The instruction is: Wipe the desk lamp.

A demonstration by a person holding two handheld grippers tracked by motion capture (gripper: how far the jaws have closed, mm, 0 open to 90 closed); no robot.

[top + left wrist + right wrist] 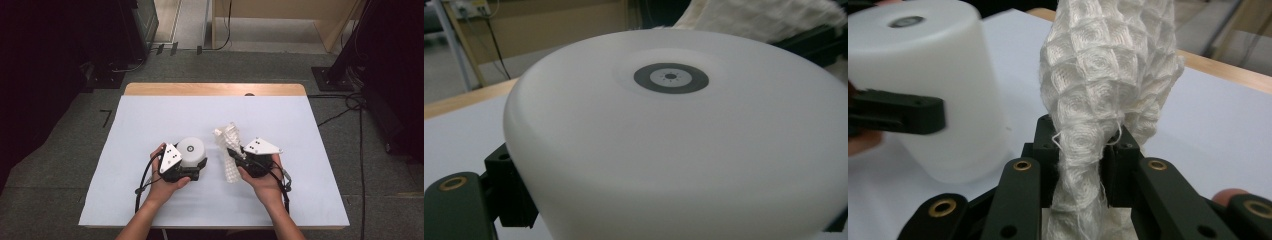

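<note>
Nearest to you, at about 6 o'clock on the white-covered table [150, 200], your two forearms come in from the bottom edge of the high view. Your left hand [162, 186] carries the left gripper [192, 161], and its jaws are clamped on the sides of the white cylinder [192, 151], which stands upright on the cloth just left of the table's centre. In the left gripper view the cylinder's rounded top, with a dark ring mark [671, 78] in its middle, sits right in front of the camera, and one black jaw presses against its wall at 8 o'clock.

Your right hand [264, 184] carries the right gripper [235, 154], just to the 3 o'clock side of the cylinder and apart from it. Its jaws are pinched tight on the white waffle-weave cloth [231, 150]. In the right gripper view the two black pads squeeze the cloth into a narrow twisted waist, with the bulk of it bunched above the jaws towards 12 o'clock and a tail hanging below them. In the high view, the cloth runs as a strip from in front of your right hand up towards 12 o'clock.

Farther off, the bare wooden edge [215, 89] of the table shows at 12 o'clock, beyond the white cover. Past it lies grey floor [240, 65] with cables [350, 105] trailing at 2 o'clock.
</note>
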